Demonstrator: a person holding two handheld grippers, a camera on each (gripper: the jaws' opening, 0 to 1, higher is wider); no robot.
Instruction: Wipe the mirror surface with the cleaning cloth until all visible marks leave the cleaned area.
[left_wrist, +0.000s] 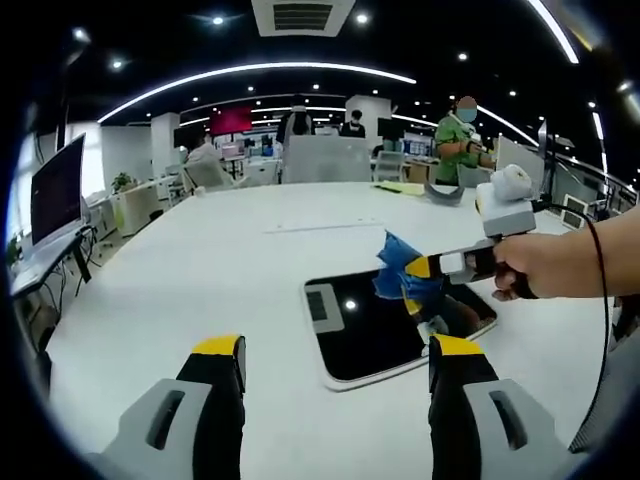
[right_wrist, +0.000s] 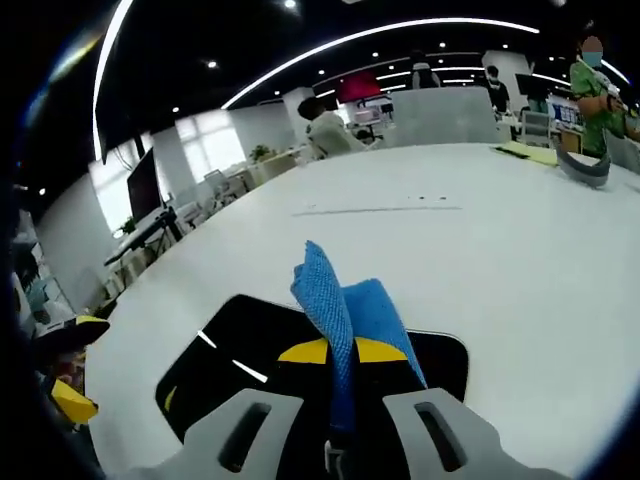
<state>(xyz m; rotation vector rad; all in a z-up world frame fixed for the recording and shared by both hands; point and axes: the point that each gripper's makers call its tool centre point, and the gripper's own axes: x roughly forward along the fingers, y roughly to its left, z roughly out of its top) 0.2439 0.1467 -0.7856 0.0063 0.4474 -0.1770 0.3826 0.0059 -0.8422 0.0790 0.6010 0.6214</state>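
We see mirror (left_wrist: 385, 325) flat on white table (left_wrist: 200, 270). Right gripper (right_wrist: 340, 352) jaws clamped on cloth (right_wrist: 345, 300), over mirror's right part. Left gripper (left_wrist: 335, 352) jaws apart, empty, near edge. Risks we judge: thin bunched grip, cloth slips out; unbraced mirror slides under wiping.

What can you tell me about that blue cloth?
The cloth is bright blue with a fine woven, microfibre-like texture. It is bunched and folded, not spread flat, and clamped between the yellow-tipped jaws of the right gripper, with a folded corner sticking up past the tips. In the left gripper view the cloth hangs over the far part of the mirror, a dark, white-framed slab lying flat on the white table. Whether it presses on the glass is unclear.
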